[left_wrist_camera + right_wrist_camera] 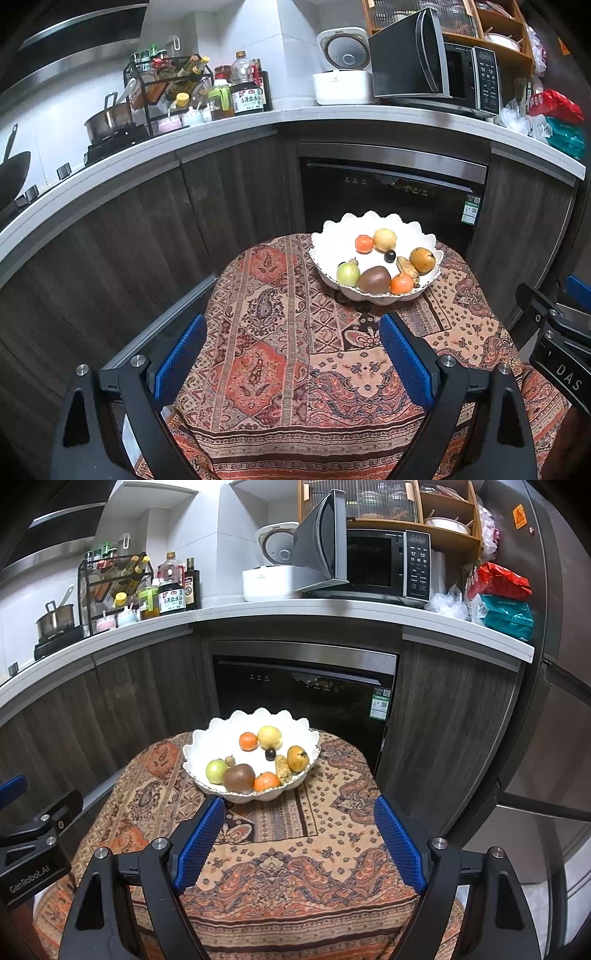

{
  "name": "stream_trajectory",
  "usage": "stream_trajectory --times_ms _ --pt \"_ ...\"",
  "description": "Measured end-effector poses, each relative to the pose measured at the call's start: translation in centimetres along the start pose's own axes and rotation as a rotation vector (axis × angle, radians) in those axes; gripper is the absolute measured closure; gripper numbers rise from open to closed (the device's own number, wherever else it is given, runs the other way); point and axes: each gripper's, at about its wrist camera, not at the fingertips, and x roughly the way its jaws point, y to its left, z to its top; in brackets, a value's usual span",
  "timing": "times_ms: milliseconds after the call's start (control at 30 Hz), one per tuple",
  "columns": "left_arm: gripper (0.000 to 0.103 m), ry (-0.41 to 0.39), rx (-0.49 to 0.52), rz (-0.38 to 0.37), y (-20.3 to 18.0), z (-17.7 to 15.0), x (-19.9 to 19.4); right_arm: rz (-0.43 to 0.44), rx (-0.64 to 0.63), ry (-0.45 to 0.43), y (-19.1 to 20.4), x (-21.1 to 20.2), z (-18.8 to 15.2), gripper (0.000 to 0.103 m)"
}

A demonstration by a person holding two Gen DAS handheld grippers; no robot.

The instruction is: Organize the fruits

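A white scalloped bowl (380,223) (258,716) stands at the far side of a small round table under a patterned cloth (277,354) (295,867). In it lie several fruits: two oranges (364,243) (266,781), a yellow fruit (384,239), a green apple (347,273) (216,771), a brown kiwi (374,279) (239,777), a mango (422,259) (297,757), a dark grape (389,255) and a small banana (407,266). My left gripper (291,339) hovers open over the cloth, short of the bowl. My right gripper (299,819) is open too, its left pad (201,840) near the bowl's front rim. Both are empty.
Behind the table run dark cabinets and a built-in dishwasher (391,192) (303,686). The counter above holds a microwave (384,563) with its door open, a rice cooker (341,66), bottles, a spice rack and a pot on the hob (109,122). A fridge (554,701) stands at the right.
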Motion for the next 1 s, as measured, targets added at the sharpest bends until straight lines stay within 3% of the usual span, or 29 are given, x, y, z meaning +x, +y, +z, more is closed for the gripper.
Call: stream_trajectory --times_ms 1000 --pt "0.008 0.015 0.007 -0.01 -0.46 -0.07 0.23 0.005 0.002 0.002 0.22 0.22 -0.16 0.019"
